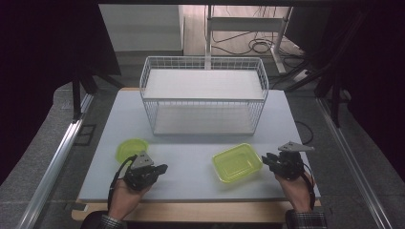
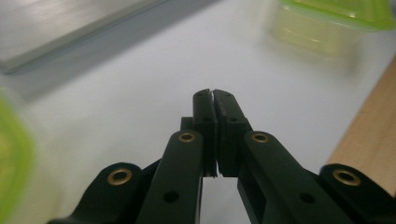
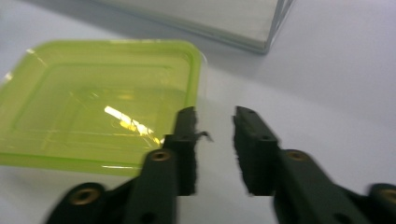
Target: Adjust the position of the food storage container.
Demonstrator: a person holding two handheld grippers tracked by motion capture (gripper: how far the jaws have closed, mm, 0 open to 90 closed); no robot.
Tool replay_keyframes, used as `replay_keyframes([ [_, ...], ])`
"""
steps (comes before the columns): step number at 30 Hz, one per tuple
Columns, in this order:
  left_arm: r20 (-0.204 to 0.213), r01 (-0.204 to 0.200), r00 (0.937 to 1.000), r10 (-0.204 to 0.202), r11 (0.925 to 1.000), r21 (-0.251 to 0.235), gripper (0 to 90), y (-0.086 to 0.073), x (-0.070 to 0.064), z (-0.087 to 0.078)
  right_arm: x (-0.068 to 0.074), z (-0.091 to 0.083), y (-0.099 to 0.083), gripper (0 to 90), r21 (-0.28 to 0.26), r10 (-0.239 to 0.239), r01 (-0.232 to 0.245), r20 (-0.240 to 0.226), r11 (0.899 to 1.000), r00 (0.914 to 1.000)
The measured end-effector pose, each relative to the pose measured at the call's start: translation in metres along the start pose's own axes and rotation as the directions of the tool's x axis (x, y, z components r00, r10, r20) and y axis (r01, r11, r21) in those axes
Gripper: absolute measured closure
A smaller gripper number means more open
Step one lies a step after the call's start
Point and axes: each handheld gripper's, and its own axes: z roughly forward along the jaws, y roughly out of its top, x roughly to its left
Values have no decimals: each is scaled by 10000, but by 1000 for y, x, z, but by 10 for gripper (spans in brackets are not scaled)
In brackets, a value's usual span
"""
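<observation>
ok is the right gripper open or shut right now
Open. The right gripper shows a clear gap between its jaws, beside the rectangular green container, gripping nothing.

The hand-held gripper [image 2: 214, 95], jaws pressed together, hangs over the white table [image 2: 140, 93] near a green container [image 2: 327, 23].

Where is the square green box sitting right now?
In the high view the square green box sits on the table's near right side, just left of the right gripper and in front of the wire basket.
</observation>
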Motion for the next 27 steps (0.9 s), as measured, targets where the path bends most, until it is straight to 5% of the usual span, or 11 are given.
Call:
replay_keyframes([
  [5, 140, -242, 9996, 241, 9997, 102, 885, 0, -10, 7, 0, 15, 1, 886, 701, -343, 349, -103, 9969, 9994],
  [14, 307, -325, 9991, 308, 9978, 569, 871, -5, -11, 15, 16, 23, 4, 888, 919, -680, 736, -626, 9930, 9957],
  [27, 208, -525, 9985, 509, 9951, 841, 854, -9, -10, 14, 56, 48, 12, 882, 1194, -1409, 1599, -1533, 9799, 9781],
])
